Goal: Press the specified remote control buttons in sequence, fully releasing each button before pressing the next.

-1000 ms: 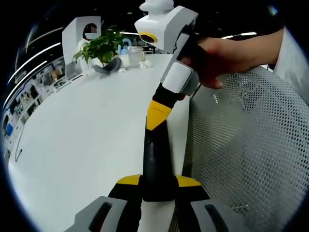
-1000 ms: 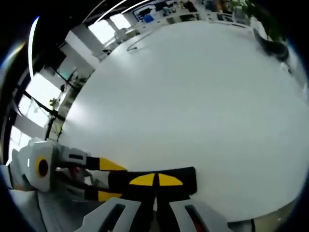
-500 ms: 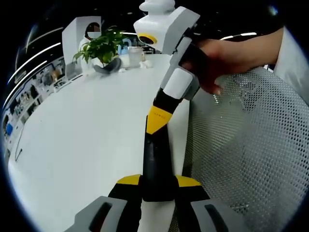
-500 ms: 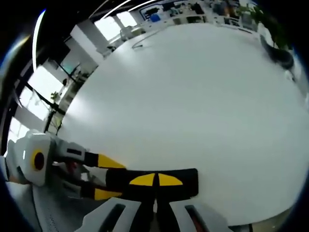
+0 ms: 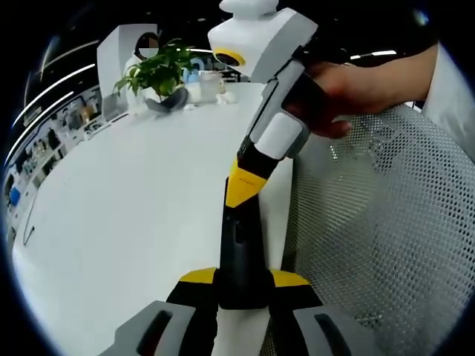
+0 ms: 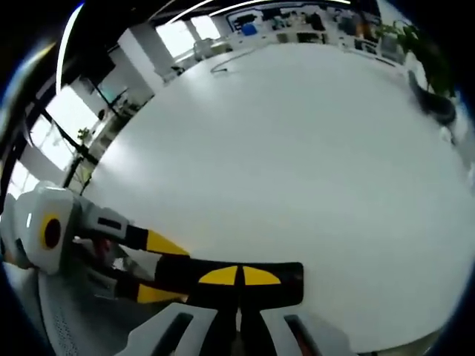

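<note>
Since the buttons need a steady base, we've got the left tongs (image 5: 243,291) clamped on the remote (image 5: 239,248) above the counter (image 5: 126,208) edge, with the right tongs (image 5: 239,191) closed, tips poking it

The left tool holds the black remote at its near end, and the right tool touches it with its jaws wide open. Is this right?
Not quite. The left gripper view shows the right tool with jaws closed to one yellow tip on the remote. The left tool does hold its near end.

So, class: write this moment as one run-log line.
left tool: shut on remote | right tool: shut, tips on remote's far end | phase: pressing, likely
</note>
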A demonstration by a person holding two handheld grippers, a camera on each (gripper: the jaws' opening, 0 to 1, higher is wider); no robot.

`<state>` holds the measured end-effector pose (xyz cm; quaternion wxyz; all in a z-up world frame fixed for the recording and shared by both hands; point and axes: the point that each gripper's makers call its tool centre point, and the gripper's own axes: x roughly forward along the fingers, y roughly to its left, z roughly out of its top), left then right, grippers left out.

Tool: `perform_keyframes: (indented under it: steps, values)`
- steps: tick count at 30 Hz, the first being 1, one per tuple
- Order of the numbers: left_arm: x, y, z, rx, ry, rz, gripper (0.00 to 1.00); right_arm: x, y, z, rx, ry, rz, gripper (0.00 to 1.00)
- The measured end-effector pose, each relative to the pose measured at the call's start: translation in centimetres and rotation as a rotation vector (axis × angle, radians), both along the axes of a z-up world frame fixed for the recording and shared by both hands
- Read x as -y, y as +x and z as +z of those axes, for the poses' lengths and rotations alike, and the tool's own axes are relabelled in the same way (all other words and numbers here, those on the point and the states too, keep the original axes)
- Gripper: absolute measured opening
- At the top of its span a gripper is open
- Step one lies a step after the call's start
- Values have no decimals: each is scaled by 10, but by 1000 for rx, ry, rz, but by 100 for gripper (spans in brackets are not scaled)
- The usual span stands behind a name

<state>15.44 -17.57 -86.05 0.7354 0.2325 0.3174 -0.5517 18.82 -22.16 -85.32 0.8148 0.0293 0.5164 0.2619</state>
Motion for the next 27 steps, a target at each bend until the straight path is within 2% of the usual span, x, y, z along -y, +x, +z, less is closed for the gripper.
perform_keyframes:
  steps: [10,17,27]
  values:
    - [0,-1,0,2,1,-2,25,2,0,2,-51,60,-69,0]
    - [0,-1,1,4,2,-5,25,4,-5,2,-103,71,-95,0]
    - [0,-1,0,4,1,-8,25,7,-6,1,-131,73,-113,0]
